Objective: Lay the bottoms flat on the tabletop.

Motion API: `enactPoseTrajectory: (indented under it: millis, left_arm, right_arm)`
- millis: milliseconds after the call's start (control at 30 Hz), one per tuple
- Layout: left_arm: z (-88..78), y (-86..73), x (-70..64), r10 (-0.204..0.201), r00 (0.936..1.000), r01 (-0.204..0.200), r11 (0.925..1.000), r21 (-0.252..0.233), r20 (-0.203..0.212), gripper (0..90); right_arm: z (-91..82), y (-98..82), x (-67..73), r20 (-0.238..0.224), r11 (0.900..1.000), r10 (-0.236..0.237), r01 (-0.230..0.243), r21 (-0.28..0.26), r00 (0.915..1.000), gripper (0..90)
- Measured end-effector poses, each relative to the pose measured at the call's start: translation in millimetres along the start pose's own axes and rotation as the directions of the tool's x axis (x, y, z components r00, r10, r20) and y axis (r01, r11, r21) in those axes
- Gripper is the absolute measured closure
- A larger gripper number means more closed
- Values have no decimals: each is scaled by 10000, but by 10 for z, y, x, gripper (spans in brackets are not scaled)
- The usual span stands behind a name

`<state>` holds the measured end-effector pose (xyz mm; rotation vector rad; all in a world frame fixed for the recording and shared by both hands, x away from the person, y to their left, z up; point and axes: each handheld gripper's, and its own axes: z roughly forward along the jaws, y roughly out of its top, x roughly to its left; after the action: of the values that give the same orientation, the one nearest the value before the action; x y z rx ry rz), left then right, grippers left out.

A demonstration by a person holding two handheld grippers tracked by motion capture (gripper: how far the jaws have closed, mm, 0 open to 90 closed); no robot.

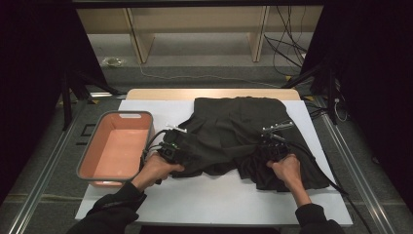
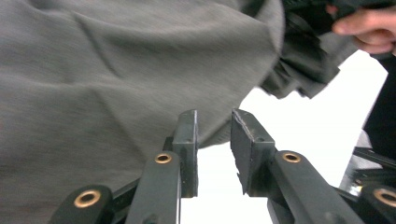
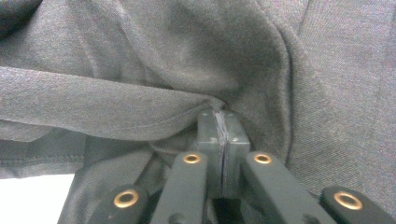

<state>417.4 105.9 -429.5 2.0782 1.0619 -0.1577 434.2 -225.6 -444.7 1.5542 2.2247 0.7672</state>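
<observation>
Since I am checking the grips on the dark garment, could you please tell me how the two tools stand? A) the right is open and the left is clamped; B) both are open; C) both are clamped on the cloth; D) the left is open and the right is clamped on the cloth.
D: the left tool shows a clear gap with no cloth between its jaws, while the right tool is pinched shut on a fold of the dark garment.

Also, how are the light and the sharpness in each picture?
High view: lit white table, dark surroundings, dark garment shows few folds. Left gripper view: white surface overexposed, hand soft. Right gripper view: even light, fabric weave sharp near the jaws.
</observation>
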Motion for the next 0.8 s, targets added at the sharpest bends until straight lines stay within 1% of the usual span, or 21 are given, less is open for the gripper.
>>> enactPoseTrajectory:
  millis: [67,100,133,300,400,500,567,633,700,733,800]
  left_arm:
    - [43,-28,-38,30,9998,-35,9997,260,177,693]
    - [58,-35,-49,45,9996,-54,9995,327,261,686]
    - [84,-48,-74,-31,9995,21,9995,329,319,683]
    - [233,-95,-169,66,9996,-85,9977,671,290,658]
    - [348,-93,-215,89,9999,-100,9964,837,134,623]
    - [443,-87,-264,160,9998,-149,9961,872,-112,584]
    - [519,-70,-283,149,9990,-110,9957,918,-421,558]
    - [589,-56,-286,202,9966,-129,9958,901,-802,540]
    - [648,-52,-284,456,9927,-335,9936,1078,-1116,531]
    - [682,-48,-275,518,9908,-373,9926,1155,-1247,529]
    - [725,-41,-262,390,9914,-245,9930,1154,-1251,529]
  right_arm:
    - [0,-1,0,-8,10000,2,-2,6,10000,897]
    - [0,-1,0,-25,10000,7,-7,11,10000,897]
    - [1,-2,0,-31,10000,11,-11,10,10000,896]
    - [-6,-6,3,-100,10000,75,-75,14,9999,892]
    - [-13,-8,4,-136,9999,104,-104,3,9999,891]
    - [-18,-7,4,-164,9999,145,-145,1,9998,891]
    - [-19,-6,4,-173,9999,155,-155,9,9997,891]
    - [-22,-7,3,-184,9999,142,-142,-2,9997,891]
    - [-24,-8,3,-195,9999,140,-140,-7,9997,891]
    - [-25,-9,4,-196,9999,139,-139,-9,9997,891]
    - [-22,-11,7,-213,9999,140,-140,3,9997,891]
